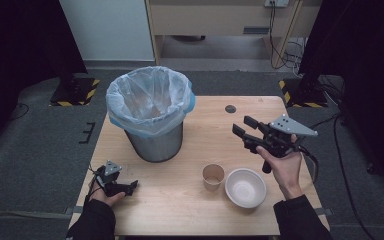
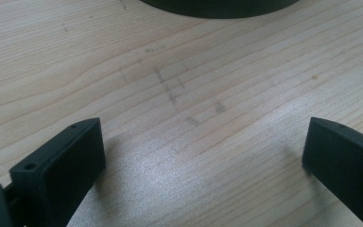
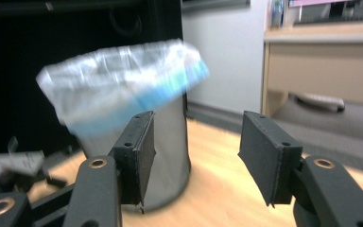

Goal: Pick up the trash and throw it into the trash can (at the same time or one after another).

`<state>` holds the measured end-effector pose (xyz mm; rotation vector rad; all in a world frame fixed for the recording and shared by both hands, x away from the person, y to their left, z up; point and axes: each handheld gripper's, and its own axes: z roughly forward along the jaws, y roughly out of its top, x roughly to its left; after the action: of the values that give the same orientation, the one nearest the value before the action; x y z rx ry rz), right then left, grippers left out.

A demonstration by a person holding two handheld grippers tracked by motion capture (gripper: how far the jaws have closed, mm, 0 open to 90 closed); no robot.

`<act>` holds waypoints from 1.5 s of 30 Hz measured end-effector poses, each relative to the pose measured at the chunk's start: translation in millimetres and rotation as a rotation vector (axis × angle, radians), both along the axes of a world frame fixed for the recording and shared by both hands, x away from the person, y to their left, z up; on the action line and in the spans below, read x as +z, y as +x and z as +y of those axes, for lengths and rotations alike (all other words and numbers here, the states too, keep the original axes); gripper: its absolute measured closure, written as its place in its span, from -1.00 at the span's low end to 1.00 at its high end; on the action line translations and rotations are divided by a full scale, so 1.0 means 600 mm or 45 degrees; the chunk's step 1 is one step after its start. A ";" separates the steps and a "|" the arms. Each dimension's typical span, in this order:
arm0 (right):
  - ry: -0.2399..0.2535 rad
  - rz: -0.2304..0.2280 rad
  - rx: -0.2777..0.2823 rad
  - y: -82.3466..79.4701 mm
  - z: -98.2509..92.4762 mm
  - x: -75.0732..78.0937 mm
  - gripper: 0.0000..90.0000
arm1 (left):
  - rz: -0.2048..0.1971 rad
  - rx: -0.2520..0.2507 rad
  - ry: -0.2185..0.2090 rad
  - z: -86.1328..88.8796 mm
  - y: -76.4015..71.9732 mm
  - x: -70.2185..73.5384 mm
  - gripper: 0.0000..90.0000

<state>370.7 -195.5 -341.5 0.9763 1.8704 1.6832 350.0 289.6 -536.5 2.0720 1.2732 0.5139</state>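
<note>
On the light wooden surface (image 1: 180,200), set on a grey carpeted floor (image 1: 30,150) between dark curtains, a metal waste bin (image 1: 155,142) lined with a translucent plastic bag (image 1: 147,97) stands left of centre toward the far edge. Behind the surface are a white panel and a wooden cabinet (image 1: 220,20), with cables at the far right. Near the front edge, a paper cup (image 1: 213,176) stands upright just beside a white paper bowl (image 1: 245,187), both empty and apart from either gripper. The left hand-held gripper (image 1: 130,186) rests low at the front left corner, its jaws wide apart over bare wood with nothing between them. The right hand-held gripper (image 1: 244,127) is held above the right side of the surface, beyond the bowl, pointing toward the bin; its jaws are apart and hold nothing. A small dark round mark (image 1: 230,108) lies near the far edge.
</note>
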 end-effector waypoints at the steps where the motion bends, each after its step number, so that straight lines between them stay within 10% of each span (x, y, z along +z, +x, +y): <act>1: -0.011 0.017 0.002 0.000 -0.002 -0.012 0.02 | 0.000 0.000 0.000 0.000 0.000 0.000 -1.00; 21: -0.340 0.343 0.171 0.005 0.050 -0.179 0.29 | 0.001 0.000 -0.001 0.000 0.000 0.000 -1.00; 45: -0.515 0.507 0.229 0.014 0.075 -0.218 0.83 | 0.001 0.000 -0.001 0.000 0.000 0.000 -1.00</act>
<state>378.9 -150.3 -472.6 1.0477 2.4978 1.1789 350.1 289.6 -536.5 2.0719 1.2735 0.5127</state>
